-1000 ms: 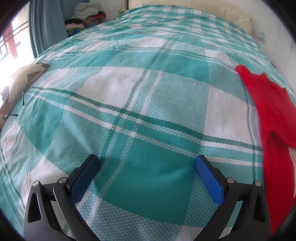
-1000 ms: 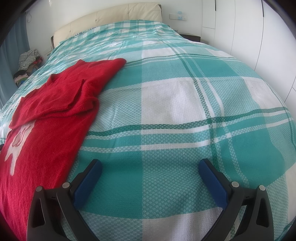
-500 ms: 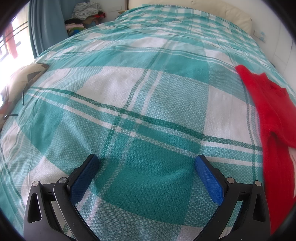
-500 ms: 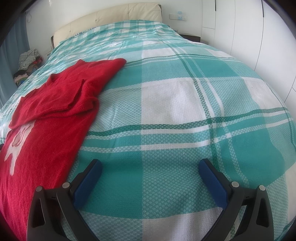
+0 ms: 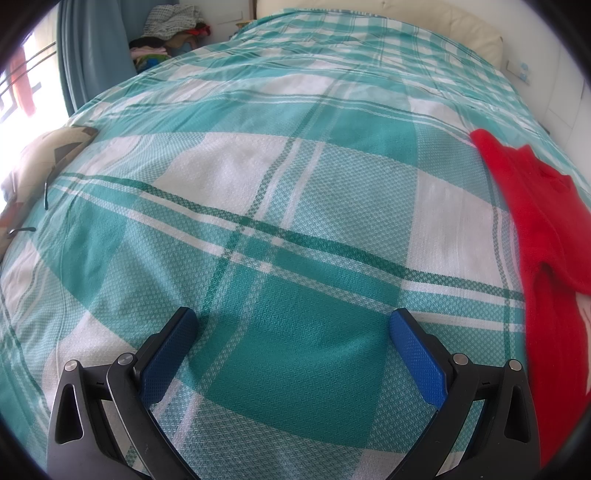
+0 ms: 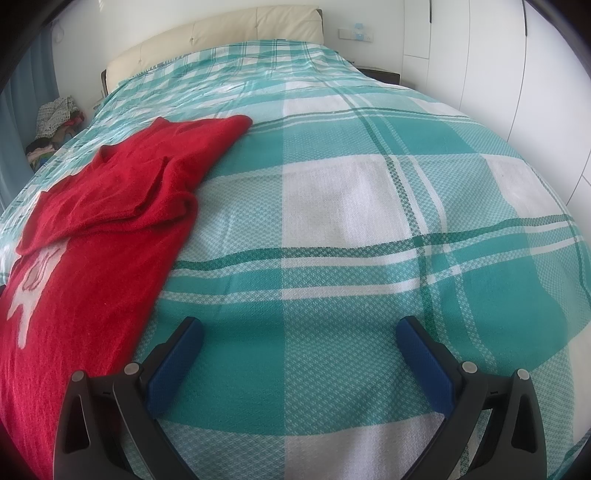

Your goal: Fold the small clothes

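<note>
A red knitted sweater (image 6: 96, 236) with a white motif lies on the teal and white checked bedspread (image 6: 351, 206), its upper part folded over. In the left wrist view it runs along the right edge (image 5: 546, 258). My left gripper (image 5: 293, 321) is open and empty over bare bedspread (image 5: 258, 206), left of the sweater. My right gripper (image 6: 299, 328) is open and empty, its left finger (image 6: 173, 362) close beside the sweater's edge, not touching it as far as I can see.
A cream headboard (image 6: 221, 40) stands at the far end. A pile of clothes (image 5: 170, 33) sits beyond the bed's far left corner by a blue curtain (image 5: 92, 55). A patterned cushion (image 5: 44, 162) lies at the left edge. White wardrobe doors (image 6: 517, 74) stand right.
</note>
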A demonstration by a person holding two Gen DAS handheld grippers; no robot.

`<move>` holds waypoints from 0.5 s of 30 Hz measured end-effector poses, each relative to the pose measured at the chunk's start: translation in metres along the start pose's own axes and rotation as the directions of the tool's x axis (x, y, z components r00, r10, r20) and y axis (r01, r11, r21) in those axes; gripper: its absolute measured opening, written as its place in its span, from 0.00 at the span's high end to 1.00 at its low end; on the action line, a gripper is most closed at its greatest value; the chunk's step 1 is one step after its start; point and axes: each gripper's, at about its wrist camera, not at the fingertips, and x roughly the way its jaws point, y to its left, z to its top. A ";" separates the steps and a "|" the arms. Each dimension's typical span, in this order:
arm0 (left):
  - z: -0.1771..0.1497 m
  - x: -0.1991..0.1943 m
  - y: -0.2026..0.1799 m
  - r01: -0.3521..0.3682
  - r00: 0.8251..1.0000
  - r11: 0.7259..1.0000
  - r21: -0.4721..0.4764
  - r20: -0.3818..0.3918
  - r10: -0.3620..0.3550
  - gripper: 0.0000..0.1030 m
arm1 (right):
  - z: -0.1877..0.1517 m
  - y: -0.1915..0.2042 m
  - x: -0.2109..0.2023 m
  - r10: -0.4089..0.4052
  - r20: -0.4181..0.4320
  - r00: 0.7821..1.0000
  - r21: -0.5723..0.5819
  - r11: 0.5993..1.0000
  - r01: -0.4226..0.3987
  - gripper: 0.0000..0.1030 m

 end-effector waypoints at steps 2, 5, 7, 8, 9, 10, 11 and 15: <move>0.000 0.000 0.000 0.000 1.000 1.000 0.000 0.000 0.000 0.00 | 0.000 0.000 0.000 0.001 0.001 1.000 0.001 1.000 -0.001 0.00; 0.000 0.000 0.000 0.000 1.000 1.000 0.000 0.000 0.000 0.00 | 0.000 -0.001 0.000 0.005 0.004 1.000 0.004 1.000 -0.005 0.00; 0.000 0.000 0.000 0.000 1.000 1.000 0.000 0.000 0.000 0.00 | -0.002 0.000 -0.001 0.005 0.005 1.000 0.005 1.000 -0.005 0.00; 0.000 0.000 0.000 0.000 1.000 1.000 0.000 0.000 0.000 0.00 | -0.002 0.000 -0.001 0.004 0.004 1.000 0.005 1.000 -0.004 0.00; 0.000 0.000 0.000 0.000 1.000 1.000 0.000 0.000 0.000 0.00 | -0.002 0.000 -0.001 0.004 0.004 1.000 0.005 1.000 -0.004 0.00; 0.000 0.000 0.000 0.000 1.000 1.000 0.000 0.000 0.000 0.00 | -0.002 -0.001 -0.001 0.004 0.004 1.000 0.005 1.000 -0.005 0.00; 0.000 0.000 0.000 0.000 1.000 1.000 0.000 0.000 0.000 0.00 | -0.002 0.000 -0.001 0.004 0.004 1.000 0.005 1.000 -0.004 0.00; 0.000 0.000 0.000 0.000 1.000 1.000 0.000 0.000 0.000 0.00 | -0.002 -0.001 -0.001 0.004 0.004 1.000 0.005 1.000 -0.004 0.00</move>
